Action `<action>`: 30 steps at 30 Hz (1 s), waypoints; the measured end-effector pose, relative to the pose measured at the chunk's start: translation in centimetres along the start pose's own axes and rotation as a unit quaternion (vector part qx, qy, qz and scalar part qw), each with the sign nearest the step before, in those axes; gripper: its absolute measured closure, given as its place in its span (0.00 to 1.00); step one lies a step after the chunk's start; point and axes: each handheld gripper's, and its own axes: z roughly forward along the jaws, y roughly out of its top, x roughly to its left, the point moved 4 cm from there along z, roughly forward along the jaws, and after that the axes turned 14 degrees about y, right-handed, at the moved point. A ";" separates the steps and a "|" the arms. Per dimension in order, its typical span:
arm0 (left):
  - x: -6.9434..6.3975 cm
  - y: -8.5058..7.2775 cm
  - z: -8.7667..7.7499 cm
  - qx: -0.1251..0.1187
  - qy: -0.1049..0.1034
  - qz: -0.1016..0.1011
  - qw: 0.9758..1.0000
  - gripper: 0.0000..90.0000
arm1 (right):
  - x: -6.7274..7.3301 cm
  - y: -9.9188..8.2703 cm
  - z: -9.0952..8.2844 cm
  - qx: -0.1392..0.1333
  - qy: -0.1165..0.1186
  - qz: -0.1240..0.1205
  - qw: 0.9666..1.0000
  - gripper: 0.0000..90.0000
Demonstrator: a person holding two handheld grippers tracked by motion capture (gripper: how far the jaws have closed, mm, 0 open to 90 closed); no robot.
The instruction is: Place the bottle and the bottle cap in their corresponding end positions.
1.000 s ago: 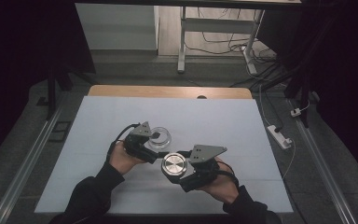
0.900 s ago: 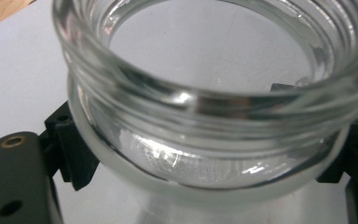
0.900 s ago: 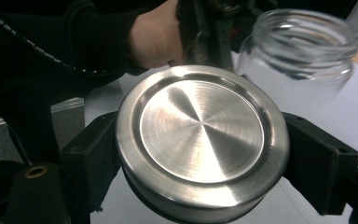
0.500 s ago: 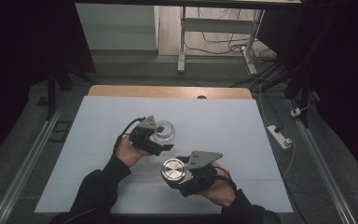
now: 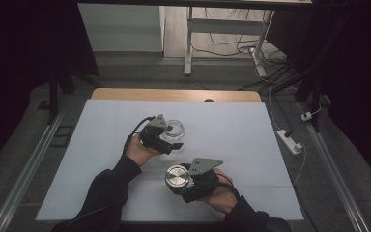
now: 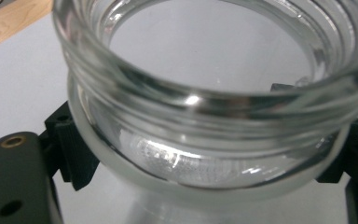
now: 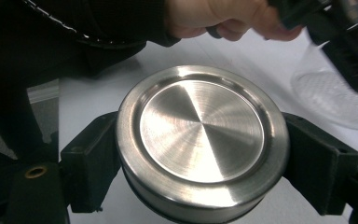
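Separation looks complete: the glass jar (image 5: 174, 130) and its metal lid (image 5: 177, 177) sit well apart, each in its own tool. The left tool (image 5: 170, 143) is clamped on the jar below the threaded neck, its ribbed black pads (image 6: 77, 156) pressing the glass from both sides; the jar is near the middle of the pale bench (image 5: 251, 145), upright, mouth open and apparently empty. The right tool (image 5: 179, 187) is clamped on the lid's rim, holding it flat side up near the front of the bench, closer to the person. Whether the lid rests on the surface or hangs just above it cannot be told. What seems left is to set both pieces down and let go.

The jar is clear, thick-walled and round, with moulded screw threads at the neck and a finely dimpled base. The lid is brushed steel, a shallow disc with a raised rim and a recessed centre that throws a fan-shaped sheen. The bench cover is matt and smooth.
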 end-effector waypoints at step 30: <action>1.5 -1.1 4.8 0.012 0.027 -0.009 1.000 0.17 | -2.6 -3.1 3.0 0.026 -0.004 0.033 0.999 0.20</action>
